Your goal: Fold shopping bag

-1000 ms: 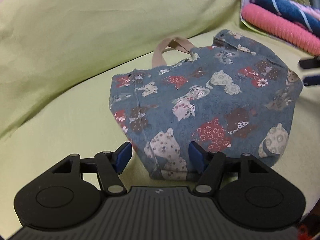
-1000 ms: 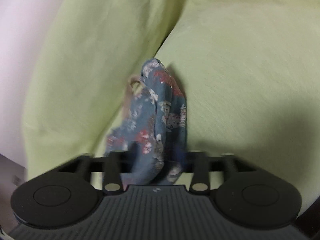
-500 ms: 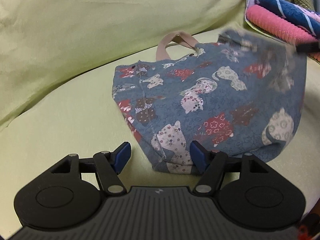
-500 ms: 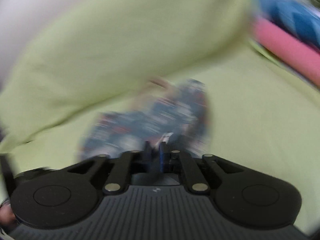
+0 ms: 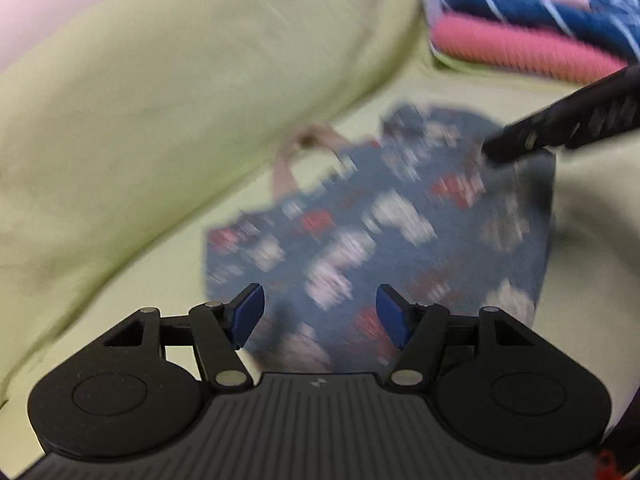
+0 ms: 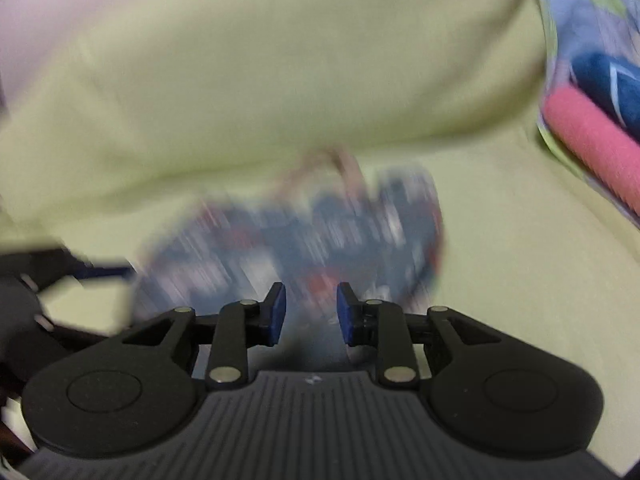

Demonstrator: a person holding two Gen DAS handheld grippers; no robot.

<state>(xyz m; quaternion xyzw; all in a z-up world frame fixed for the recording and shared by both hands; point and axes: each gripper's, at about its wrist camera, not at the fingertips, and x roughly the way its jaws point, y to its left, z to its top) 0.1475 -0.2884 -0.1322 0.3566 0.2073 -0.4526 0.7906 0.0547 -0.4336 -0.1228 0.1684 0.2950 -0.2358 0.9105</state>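
**Bag flat on green sheet, both tools spread**

Both views motion-blurred; detail limited.

Surroundings: large pale yellow-green pillow (image 5: pixel 168 92) runs along far side, bag's beige loop handle (image 5: pixel 296 156) lying close to its lower edge. Stack of folded textiles, pink ribbed towel (image 5: pixel 516 54) under navy striped cloth (image 5: pixel 540 16), sits far right, apart from bag. Nothing betw. either tool and bag.

Task item: blue fabric shopping bag w/ white and red cat print (image 5: pixel 384 236) lies flat on yellow-green bed sheet (image 5: pixel 132 288), handle end away from cams.

L tool (image 5: pixel 320 314): blue pads spread wide, low over bag's near edge, gripping nothing.

R tool (image 6: pixel 310 314): pads parted, narrower gap, nothing betw. them. In L view its black body comes in from the right, tip over bag's far right corner; contact w/ cloth cannot tell.
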